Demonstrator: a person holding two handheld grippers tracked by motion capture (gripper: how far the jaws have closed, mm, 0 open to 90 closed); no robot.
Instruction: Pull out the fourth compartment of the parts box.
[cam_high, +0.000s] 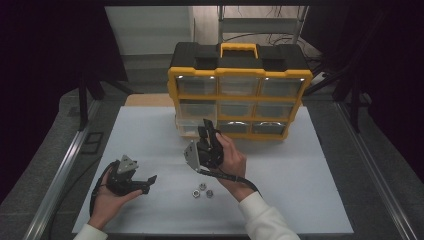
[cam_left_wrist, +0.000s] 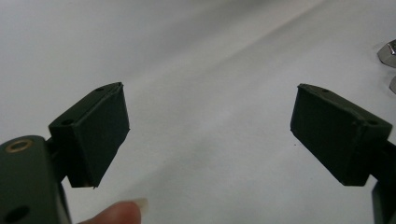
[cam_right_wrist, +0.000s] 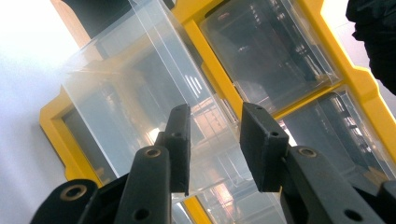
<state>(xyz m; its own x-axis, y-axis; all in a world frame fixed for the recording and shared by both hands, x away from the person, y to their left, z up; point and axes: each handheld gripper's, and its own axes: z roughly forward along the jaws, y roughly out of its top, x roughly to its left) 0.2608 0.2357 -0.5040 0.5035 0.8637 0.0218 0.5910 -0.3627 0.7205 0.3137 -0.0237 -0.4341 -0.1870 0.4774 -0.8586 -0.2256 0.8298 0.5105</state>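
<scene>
Lab rig, blackout curtains (cam_high: 45, 60), alu rails (cam_high: 60, 170)

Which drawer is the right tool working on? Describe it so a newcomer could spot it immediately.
Start at the yellow-and-black organizer at the table's far side, with its three-by-three grid of clear drawers. Go to the bottom row's left end: that clear drawer, by the right tool, is the one pulled out, while its neighbours sit flush.

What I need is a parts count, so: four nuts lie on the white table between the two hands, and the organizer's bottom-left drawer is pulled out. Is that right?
Not quite. The high view shows three nuts, not four, on the white table between the left hand and the right hand. The bottom-left drawer of the organizer is indeed pulled out.
</scene>
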